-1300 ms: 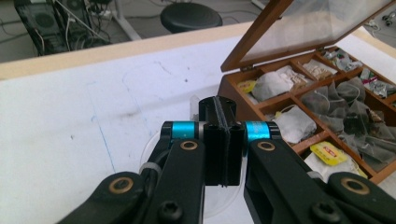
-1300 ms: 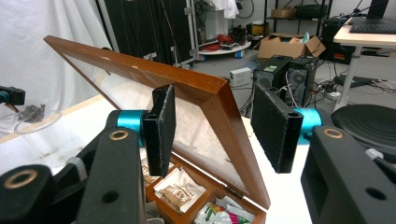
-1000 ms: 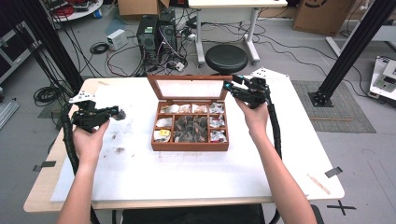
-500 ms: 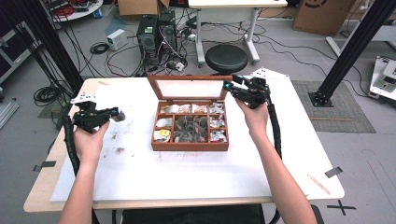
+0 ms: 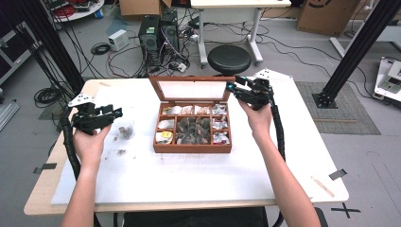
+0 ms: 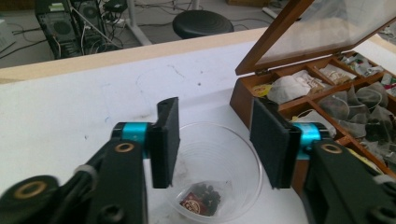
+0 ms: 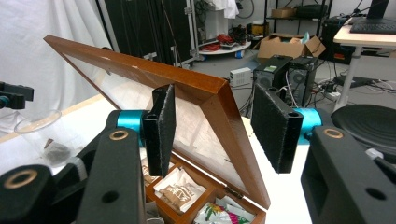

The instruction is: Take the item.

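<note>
A wooden tea box point(image 5: 191, 147) stands mid-table with its glass lid point(image 5: 191, 89) raised, and tea bags fill its compartments. Left of it sits a clear plastic cup point(image 5: 126, 132) holding one tea bag point(image 6: 201, 199). My left gripper point(image 5: 115, 113) hovers just above the cup point(image 6: 212, 158). Its jaws have just been opening, and the left gripper point(image 6: 215, 126) is open with nothing between its pads point(image 6: 168, 135). My right gripper point(image 5: 232, 88) is at the lid's right corner. In its own view the right gripper point(image 7: 212, 112) straddles the wooden lid frame point(image 7: 205, 88) without pressing on it.
A white sheet point(image 5: 189, 179) covers most of the table, with dark crumbs point(image 5: 120, 152) scattered near the cup. Beyond the far edge are a black stool point(image 5: 229, 59), computer towers point(image 5: 158, 35) and loose cables on the floor.
My left gripper's jaws stand wider apart than before. Both hands and the box kept their places.
</note>
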`<state>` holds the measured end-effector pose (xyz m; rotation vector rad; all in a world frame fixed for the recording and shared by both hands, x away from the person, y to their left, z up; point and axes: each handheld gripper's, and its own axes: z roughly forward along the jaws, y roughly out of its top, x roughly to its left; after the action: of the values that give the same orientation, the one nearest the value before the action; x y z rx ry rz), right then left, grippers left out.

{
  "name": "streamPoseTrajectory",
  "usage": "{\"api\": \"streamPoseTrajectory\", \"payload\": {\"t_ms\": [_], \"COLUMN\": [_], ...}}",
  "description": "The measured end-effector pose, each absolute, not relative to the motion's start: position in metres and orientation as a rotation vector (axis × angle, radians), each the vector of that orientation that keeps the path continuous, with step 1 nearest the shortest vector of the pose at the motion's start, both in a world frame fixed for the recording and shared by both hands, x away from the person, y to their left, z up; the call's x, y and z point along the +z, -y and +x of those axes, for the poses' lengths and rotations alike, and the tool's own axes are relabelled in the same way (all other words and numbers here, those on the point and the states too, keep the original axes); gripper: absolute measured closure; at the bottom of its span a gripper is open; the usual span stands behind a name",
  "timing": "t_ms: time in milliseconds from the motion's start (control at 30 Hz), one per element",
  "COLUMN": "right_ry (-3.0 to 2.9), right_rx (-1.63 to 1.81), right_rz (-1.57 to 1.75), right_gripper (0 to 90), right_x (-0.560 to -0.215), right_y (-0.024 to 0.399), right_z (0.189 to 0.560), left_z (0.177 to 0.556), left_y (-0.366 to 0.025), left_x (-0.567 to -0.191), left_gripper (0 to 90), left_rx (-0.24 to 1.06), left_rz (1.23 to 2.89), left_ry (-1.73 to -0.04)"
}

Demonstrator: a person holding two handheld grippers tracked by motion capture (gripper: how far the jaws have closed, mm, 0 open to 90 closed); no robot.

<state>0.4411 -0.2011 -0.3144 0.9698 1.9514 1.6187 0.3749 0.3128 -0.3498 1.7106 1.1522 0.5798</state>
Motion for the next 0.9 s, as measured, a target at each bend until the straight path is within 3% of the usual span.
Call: {"api": "streamPoseTrajectory", "payload": {"t_ms": [200, 900], "right_ry": [-1.951, -1.952], "right_rx": [1.613, 1.615], "right_rz": [0.968, 0.970], "right_gripper": [51.2, 51.2], "right_x": [-0.314, -0.314], "right_y": [0.201, 0.201], "right_z": [0.441, 0.441], "left_z": [0.366, 0.326], "left_y": [-0.302, -0.236], "left_x": [-0.346, -0.354], "left_gripper": [42.8, 38.4], "left_rx": [0.579, 0.480], "left_rz": [1.698, 1.742], "left_ry": [-1.071, -0.791]}}
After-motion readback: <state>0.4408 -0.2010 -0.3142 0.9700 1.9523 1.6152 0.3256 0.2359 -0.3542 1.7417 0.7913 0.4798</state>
